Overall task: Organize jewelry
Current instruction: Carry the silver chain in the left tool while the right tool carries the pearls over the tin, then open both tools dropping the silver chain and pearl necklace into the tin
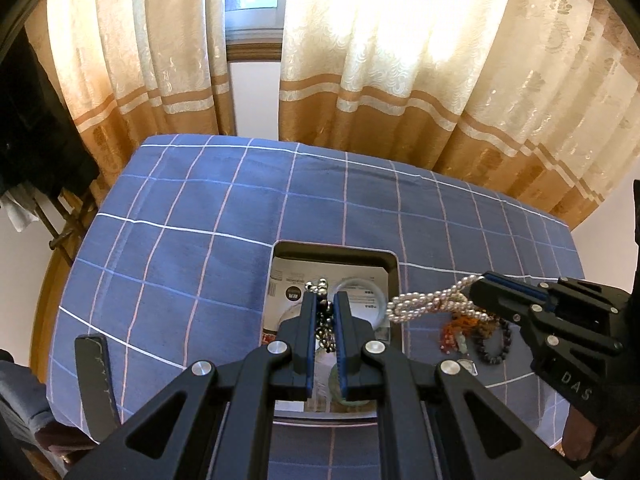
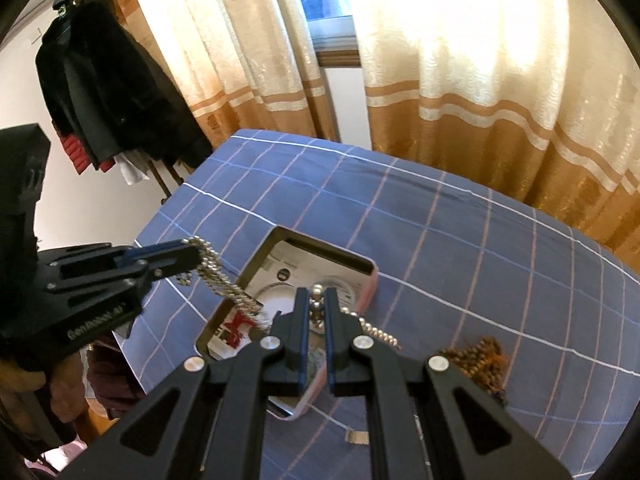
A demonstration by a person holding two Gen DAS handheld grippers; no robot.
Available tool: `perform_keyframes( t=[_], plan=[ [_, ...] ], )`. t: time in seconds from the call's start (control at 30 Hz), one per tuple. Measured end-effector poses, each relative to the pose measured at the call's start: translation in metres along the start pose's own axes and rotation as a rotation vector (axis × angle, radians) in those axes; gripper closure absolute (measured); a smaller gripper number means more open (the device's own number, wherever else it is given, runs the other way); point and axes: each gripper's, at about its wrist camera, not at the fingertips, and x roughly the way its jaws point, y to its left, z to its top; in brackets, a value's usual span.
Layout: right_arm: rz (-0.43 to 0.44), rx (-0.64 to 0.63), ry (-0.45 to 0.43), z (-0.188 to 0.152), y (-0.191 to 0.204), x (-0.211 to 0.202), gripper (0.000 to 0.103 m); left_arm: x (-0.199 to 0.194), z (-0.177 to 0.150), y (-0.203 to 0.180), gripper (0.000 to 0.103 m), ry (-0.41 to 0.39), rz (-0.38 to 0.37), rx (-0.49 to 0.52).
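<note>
Left tongs [image 1: 324, 300] clamp silver bead chain [image 2: 224, 284], right tongs [image 2: 318, 300] clamp pearl necklace [image 1: 432, 300], both above box [image 1: 394, 264]

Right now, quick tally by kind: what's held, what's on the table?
Held strands: 2, pearl strand and silver bead strand
Open box: 1
Bracelet heap on the cloth: 1, pieces too tangled to count
Total: 4

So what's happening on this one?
A person with a gripper in each hand is sorting jewelry on a blue checked tablecloth. The left gripper is shut on a silver bead strand hanging over the open box. The right gripper is shut on a pearl necklace. More bracelets lie beside the box.
</note>
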Motion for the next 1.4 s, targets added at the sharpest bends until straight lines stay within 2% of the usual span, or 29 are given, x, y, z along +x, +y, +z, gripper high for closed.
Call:
perform_keyframes(
  t=[0.6, 1.1, 1.23, 1.3, 1.4],
  plan=[
    [0.011, -0.047, 0.103, -0.012, 0.019, 0.046, 0.094, 0.037, -0.030, 0.002, 0.096, 0.105, 0.005, 0.021],
    [-0.005, -0.050, 0.150, -0.030, 0.018, 0.057, 0.094, 0.054, -0.056, 0.004, 0.095, 0.170, 0.025, 0.029],
    [-0.007, -0.054, 0.169, -0.036, 0.018, 0.062, 0.094, 0.062, -0.063, 0.010, 0.095, 0.201, 0.028, -0.003],
    [-0.010, -0.055, 0.177, -0.039, 0.018, 0.064, 0.092, 0.068, -0.066, 0.015, 0.095, 0.222, 0.028, -0.030],
    [-0.019, -0.043, 0.186, -0.042, 0.014, 0.067, 0.081, 0.072, -0.070, 0.019, 0.092, 0.248, 0.016, -0.061]
  ],
)
